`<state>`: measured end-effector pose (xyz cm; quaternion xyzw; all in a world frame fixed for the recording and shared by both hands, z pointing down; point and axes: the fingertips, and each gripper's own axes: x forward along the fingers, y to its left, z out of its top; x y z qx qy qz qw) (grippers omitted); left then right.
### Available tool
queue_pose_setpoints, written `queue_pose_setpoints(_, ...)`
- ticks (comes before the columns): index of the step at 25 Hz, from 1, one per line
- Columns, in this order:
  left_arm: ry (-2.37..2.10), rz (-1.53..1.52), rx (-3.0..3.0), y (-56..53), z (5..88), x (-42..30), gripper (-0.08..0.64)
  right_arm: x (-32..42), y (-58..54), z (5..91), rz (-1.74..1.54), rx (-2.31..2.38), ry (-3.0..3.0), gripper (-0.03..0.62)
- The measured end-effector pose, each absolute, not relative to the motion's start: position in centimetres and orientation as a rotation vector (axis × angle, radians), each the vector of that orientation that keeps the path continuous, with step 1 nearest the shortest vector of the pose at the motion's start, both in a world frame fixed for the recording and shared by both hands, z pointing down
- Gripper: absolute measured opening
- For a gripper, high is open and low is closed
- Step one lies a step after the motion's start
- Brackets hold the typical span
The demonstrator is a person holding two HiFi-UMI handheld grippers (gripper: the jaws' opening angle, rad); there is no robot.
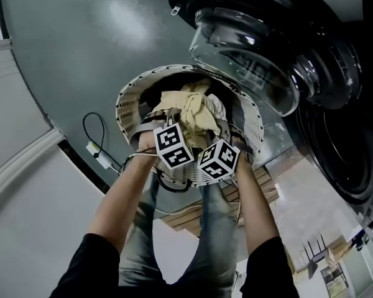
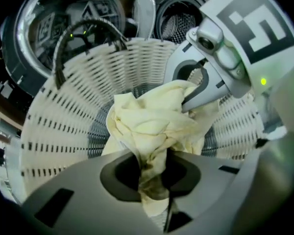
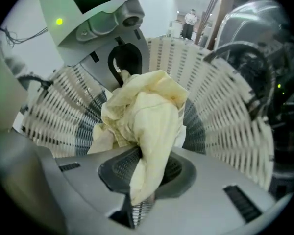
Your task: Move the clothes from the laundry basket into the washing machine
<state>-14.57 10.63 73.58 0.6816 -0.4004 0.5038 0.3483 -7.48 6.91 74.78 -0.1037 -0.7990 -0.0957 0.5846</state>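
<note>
1. Left gripper and right gripper both clamped on one yellow cloth, hanging inside basket.
2. Step: pulling cloth out of basket.
3. Next, likely: clear rim, swing right to washer, past open door, release inside.

Glossy grey floor with a pale light reflection, black cable beside a white panel.

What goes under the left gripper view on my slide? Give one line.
Left gripper shut on a pale yellow garment over the white laundry basket.
</note>
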Motion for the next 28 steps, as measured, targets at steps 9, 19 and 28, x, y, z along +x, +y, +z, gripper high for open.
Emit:
queue_pose_setpoints(9,-1.141,1.175,1.793,9.8,65.5,-14.7,0.086,-7.9,6.0,66.8,-0.166,-0.127,-1.935,0.061)
queue_pose_setpoints(19,-1.259,1.186,1.914,7.7,54.5,-16.4,0.084,-9.5,4.0,56.1,-0.174,0.087,-2.053,0.061)
queue_pose_setpoints(28,-1.237,1.203,2.041,8.1,46.9,-15.0,0.083,-8.3,4.7,48.6,-0.174,0.252,-2.070,0.061)
